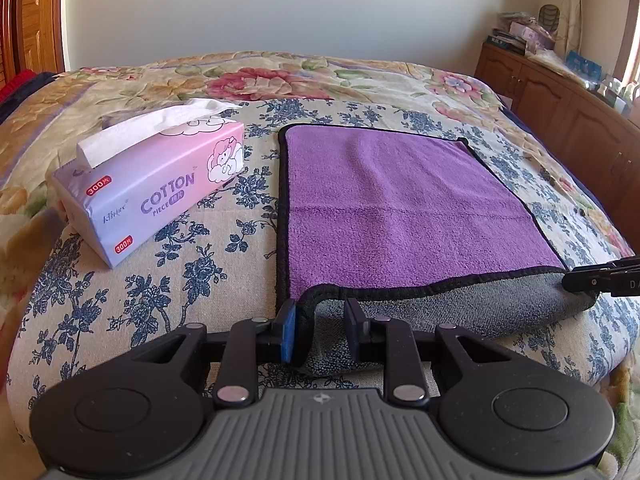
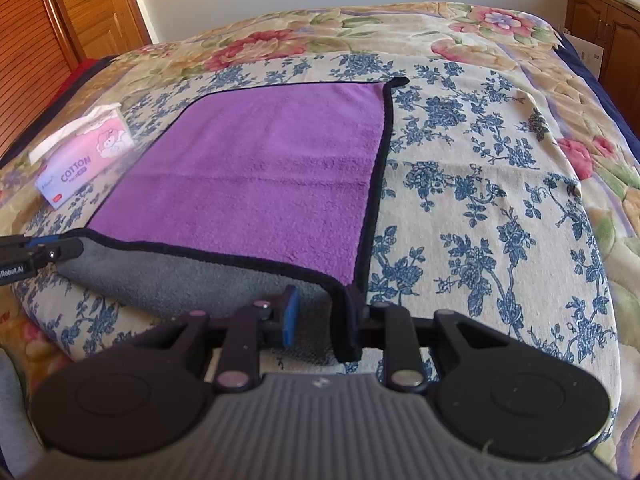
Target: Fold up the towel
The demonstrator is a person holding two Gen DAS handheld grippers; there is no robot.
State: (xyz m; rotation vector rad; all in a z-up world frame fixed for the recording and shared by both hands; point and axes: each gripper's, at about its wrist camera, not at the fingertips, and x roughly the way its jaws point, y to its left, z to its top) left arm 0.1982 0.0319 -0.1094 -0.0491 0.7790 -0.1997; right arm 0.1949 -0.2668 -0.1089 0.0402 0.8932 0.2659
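A purple towel [image 1: 400, 204] with black trim and a grey underside lies flat on the bed; it also shows in the right wrist view [image 2: 260, 172]. Its near edge is lifted and curled, showing the grey side [image 1: 460, 308]. My left gripper [image 1: 322, 320] stands at the near left corner, jaws apart, with the trimmed corner draped against its left finger. My right gripper [image 2: 320, 316] stands at the near right corner, jaws apart, the corner hanging against its right finger. Each gripper shows at the other view's edge, the right one [image 1: 600, 278] and the left one [image 2: 36, 256].
A pink and lilac tissue pack [image 1: 152, 184] lies on the bed left of the towel, also in the right wrist view [image 2: 84, 156]. A wooden cabinet [image 1: 560, 108] with clutter stands at the right. A wooden door [image 2: 80, 12] is at the far left.
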